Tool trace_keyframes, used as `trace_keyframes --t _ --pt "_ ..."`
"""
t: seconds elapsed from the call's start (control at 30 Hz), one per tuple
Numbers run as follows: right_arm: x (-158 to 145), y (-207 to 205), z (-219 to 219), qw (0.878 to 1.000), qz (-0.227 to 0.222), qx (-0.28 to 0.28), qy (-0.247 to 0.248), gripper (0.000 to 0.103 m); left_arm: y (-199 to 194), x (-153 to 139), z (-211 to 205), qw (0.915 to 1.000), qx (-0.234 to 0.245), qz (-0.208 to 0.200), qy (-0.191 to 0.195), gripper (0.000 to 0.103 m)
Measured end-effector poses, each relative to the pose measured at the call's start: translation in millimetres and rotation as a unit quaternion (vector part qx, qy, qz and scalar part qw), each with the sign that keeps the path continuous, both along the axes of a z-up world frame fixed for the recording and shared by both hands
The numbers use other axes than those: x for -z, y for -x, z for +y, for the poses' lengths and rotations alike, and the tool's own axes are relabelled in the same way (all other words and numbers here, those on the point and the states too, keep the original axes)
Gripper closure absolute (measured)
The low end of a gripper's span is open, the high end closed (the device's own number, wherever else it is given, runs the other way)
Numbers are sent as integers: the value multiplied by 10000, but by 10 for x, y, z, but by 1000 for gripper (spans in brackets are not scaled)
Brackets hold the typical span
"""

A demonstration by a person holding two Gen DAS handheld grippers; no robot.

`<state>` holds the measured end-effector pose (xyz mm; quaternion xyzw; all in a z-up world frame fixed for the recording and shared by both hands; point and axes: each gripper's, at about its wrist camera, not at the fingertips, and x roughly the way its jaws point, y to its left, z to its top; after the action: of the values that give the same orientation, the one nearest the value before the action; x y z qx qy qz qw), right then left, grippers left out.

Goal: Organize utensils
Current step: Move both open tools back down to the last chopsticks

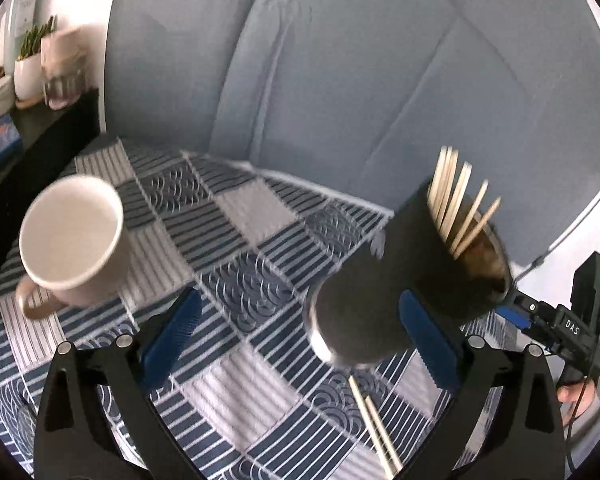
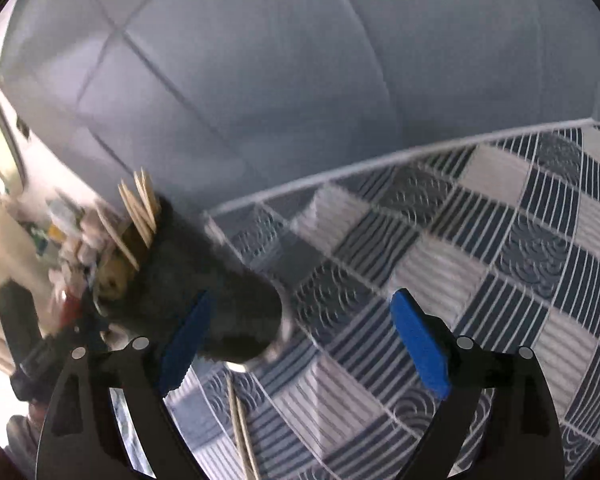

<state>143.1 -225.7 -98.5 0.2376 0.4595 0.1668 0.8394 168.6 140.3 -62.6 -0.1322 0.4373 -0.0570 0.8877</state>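
A dark cup [image 1: 404,276] with several wooden chopsticks [image 1: 456,204] in it is tilted, its base lifted over the checked tablecloth [image 1: 236,248]. In the left wrist view the other gripper [image 1: 556,320] appears at its rim on the right. My left gripper [image 1: 300,328] is open, the cup near its right finger. In the right wrist view the cup [image 2: 204,292] is at the left with chopsticks [image 2: 140,208]; another gripper shows by its rim. My right gripper [image 2: 300,340] is open. Two chopsticks [image 1: 374,424] lie on the cloth, also in the right wrist view [image 2: 242,432].
A white mug [image 1: 74,240] stands on the cloth at the left. A grey-blue sofa [image 1: 340,60] is behind the table. A shelf with a potted plant [image 1: 30,60] and jars is at the far left.
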Motion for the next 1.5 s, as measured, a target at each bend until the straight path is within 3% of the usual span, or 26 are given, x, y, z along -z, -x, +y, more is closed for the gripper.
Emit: trace_keyframes --t 0.3,0.5,0.7,0.9,1.17,1.33,1.5 --pt "279 370 356 9949 186 -777 608 17 201 533 -197 9945 403 875 -404 6" --pt "406 753 741 9773 91 -1831 1061 17 359 768 -458 9875 890 1080 -721 6" --pt "543 1041 920 9615 132 -2304 1489 17 408 886 -620 9803 1035 1327 -1036 6" --pt "621 1177 975 9492 122 -2369 2066 16 394 924 -733 9741 1168 1299 -1438 6" --pt "639 1180 1023 9414 103 -2379 2388 12 331 945 -888 9674 1327 1364 -1670 6" --pt "651 1136 933 9456 211 -2148 2436 12 316 952 -976 9675 1289 1377 -1682 6" --pt "714 1053 566 9554 503 -1701 2362 12 313 946 -1095 9656 1511 1437 -1555 6"
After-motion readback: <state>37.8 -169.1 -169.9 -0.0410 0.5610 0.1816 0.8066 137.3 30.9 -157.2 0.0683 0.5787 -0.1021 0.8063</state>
